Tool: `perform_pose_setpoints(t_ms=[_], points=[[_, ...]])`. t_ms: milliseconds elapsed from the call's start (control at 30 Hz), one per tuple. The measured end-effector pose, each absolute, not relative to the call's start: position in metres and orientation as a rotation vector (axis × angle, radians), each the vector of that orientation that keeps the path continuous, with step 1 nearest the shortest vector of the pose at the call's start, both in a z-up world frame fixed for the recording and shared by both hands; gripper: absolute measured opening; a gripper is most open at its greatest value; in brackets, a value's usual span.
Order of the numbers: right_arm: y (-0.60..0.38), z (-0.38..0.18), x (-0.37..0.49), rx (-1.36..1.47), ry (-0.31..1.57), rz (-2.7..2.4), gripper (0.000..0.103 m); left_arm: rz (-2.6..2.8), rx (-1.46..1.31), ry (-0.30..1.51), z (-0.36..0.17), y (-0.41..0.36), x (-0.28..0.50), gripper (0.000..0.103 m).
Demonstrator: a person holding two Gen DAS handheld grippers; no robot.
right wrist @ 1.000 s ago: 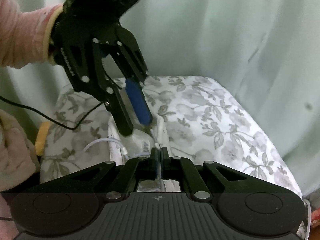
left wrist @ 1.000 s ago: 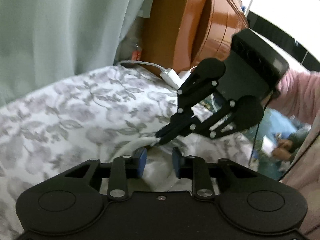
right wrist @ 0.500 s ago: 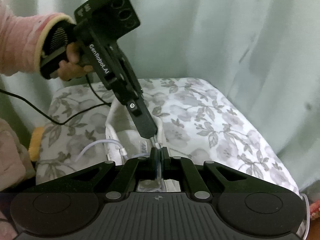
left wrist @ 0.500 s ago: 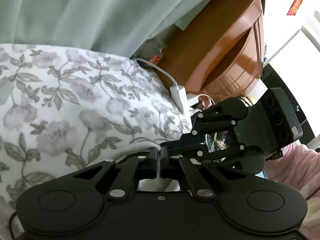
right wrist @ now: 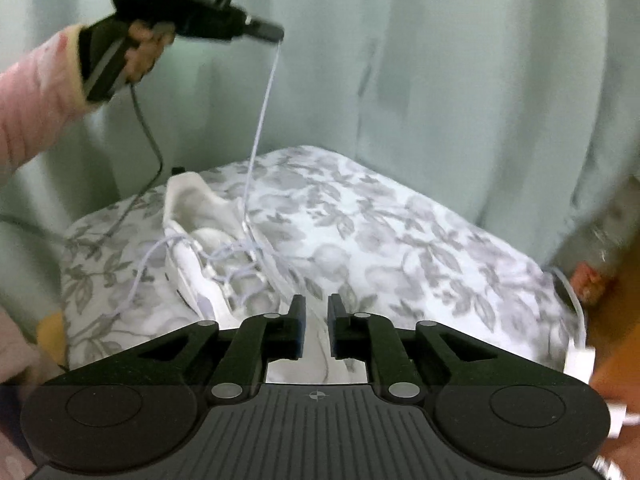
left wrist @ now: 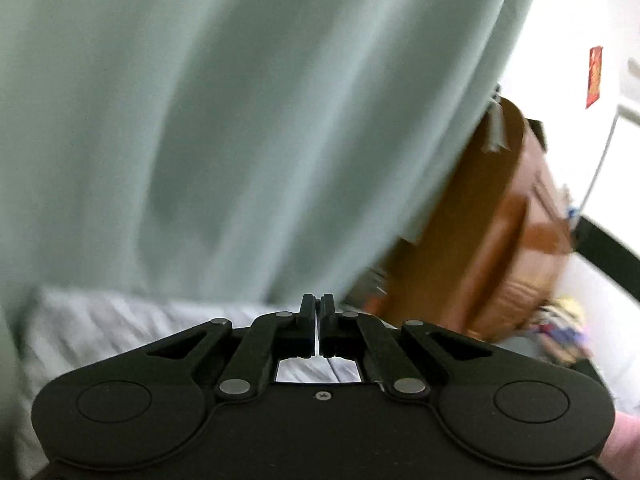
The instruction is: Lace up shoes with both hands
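Shoe: a white shoe lies on the flowered bed, toe end toward the right hand-held gripper, heel end toward the curtain.
Lace: a white lace runs taut from the eyelets on the shoe's right side, up and slightly rightward, to the left hand-held gripper; its long axis is near upright.
Left hand-held gripper: high above the shoe, pressed together on the lace's upper end.
Right hand-held gripper: low, just beside the shoe's toe end, the nearer of the two; its jaws have just been opening and stand slightly spread, and nothing seems pinched between them.
Loose lace: another strand loops off the shoe's left side onto the bed.
Judgement: the next pick lies ahead and left of the right hand-held gripper.
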State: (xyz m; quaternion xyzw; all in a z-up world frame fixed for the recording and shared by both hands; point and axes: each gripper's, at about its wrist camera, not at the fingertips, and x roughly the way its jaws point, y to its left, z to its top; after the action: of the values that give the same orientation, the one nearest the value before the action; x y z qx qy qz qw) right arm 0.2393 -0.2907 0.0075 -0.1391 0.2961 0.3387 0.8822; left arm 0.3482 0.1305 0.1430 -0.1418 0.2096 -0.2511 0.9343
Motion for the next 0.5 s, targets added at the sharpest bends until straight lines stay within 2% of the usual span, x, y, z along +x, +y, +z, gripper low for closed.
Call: perform_pose_setpoints(t_ms=[233,333,500], points=[[-0.299,0.002,0.229,-0.24,0.63,0.659,0.01,-0.326,-0.153,0.357,0.174,0.133,0.381,0.0],[-0.303,0.001,0.225,-0.223,0.631,0.645,0.01,-0.222,-0.009,0.319,0.184,0.122,0.389,0.0],[-0.307,0.001,0.222,-0.197,0.627,0.631,0.01,-0.133,0.041,0.27,0.2,0.112,0.404,0.001]])
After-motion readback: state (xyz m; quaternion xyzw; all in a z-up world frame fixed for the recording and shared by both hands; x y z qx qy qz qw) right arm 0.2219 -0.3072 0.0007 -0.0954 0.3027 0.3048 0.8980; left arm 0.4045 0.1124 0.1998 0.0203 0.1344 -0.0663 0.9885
